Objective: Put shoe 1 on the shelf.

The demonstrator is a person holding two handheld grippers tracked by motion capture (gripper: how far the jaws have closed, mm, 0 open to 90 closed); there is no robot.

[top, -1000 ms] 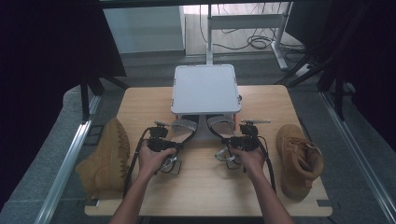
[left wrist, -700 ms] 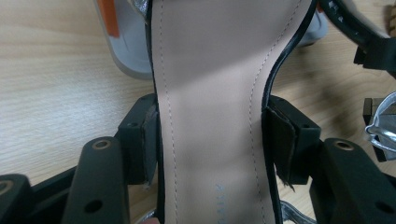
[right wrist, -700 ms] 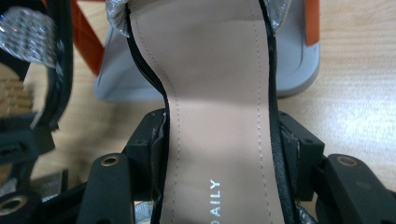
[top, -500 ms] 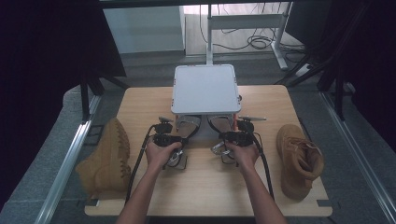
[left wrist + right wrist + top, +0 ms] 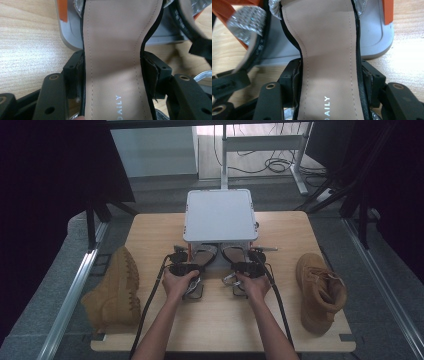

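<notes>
Two heeled sandals with beige insoles, black edging and silver straps lie side by side at the table's middle. My left gripper (image 5: 187,270) is shut on the left sandal (image 5: 204,254), its jaws pressing both sides of the narrow waist (image 5: 112,45). The right sandal (image 5: 232,252) is clamped the same way by my right gripper (image 5: 247,269), whose pads squeeze the insole's edges (image 5: 329,50). Both toes reach under a grey shoe rack (image 5: 219,215); its grey base (image 5: 67,37) (image 5: 374,37) lies beneath the front of each sandal. Orange tape marks the base.
A tan boot (image 5: 117,287) stands at the left edge of the wooden table (image 5: 150,235); its mate (image 5: 320,290) stands at the right. Cables trail back from both grippers. Desk legs and cords are on the floor beyond the table.
Both hands have pushed forward, carrying the sandals from the table's middle toward the rack, so their toes now lie under its grey top.
</notes>
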